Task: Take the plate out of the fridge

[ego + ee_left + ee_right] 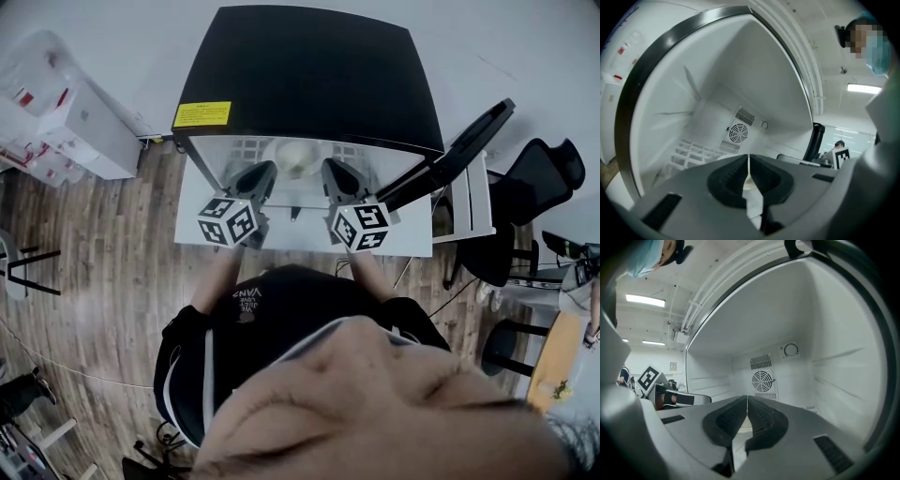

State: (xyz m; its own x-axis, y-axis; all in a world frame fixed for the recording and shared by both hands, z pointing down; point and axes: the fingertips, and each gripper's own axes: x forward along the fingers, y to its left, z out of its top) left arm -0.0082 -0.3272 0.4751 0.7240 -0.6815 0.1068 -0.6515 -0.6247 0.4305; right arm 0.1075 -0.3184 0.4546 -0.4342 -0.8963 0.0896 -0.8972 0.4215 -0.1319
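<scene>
The fridge [309, 75] has its door [459, 155] swung wide, leaving the plate [298, 156] inside within reach. At the fridge's mouth, the left hand-held gripper [262, 172] and the right hand-held gripper [332, 171] point inward, jaws together and empty, apparently lining up to grasp.

We count one fridge [309, 75], with one door [459, 155] swung open and one yellow label [202, 113] on its black top. Inside it we find one plate [298, 155], and on the back wall one round fan grille [762, 380] and one dial [791, 350]. There are two grippers, the left gripper [262, 172] and the right gripper [333, 172]. Each has two fingers [726, 177] and one marker cube, so we count two cubes: the left cube [228, 221] and the right cube [362, 226]. At the right edge we make out one black office chair [548, 169].
</scene>
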